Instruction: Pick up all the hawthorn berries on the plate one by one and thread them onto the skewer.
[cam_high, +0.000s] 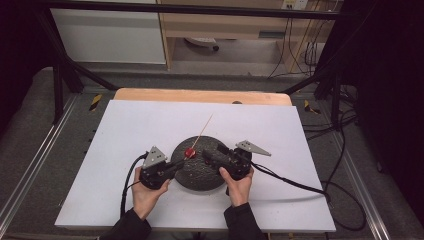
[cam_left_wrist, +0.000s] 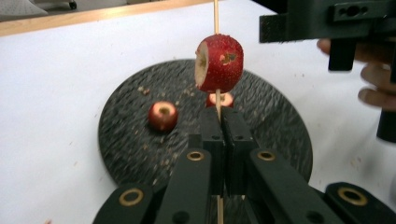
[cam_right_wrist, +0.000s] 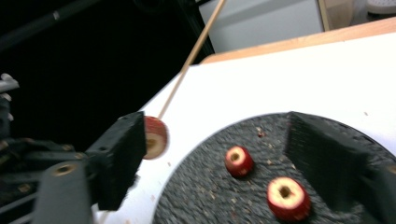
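A thin wooden skewer (cam_high: 202, 131) carries one red cored fruit (cam_left_wrist: 219, 63). My left gripper (cam_left_wrist: 219, 116) is shut on the skewer just below that fruit and holds it over the black round plate (cam_high: 200, 175). In the high view the left gripper (cam_high: 179, 163) sits at the plate's left edge. My right gripper (cam_right_wrist: 215, 140) stands open with nothing between its jaws. The skewered fruit (cam_right_wrist: 155, 137) sits just outside its left jaw. Two more red cored fruits (cam_right_wrist: 239, 161) (cam_right_wrist: 288, 198) lie on the plate. In the high view the right gripper (cam_high: 214, 153) is over the plate's right side.
The plate lies on a white board (cam_high: 125, 140) over a wooden table (cam_high: 200, 95). Crumbs dot the plate. Cables (cam_high: 295, 182) trail from both grippers across the board. Dark frame bars stand at the back and sides.
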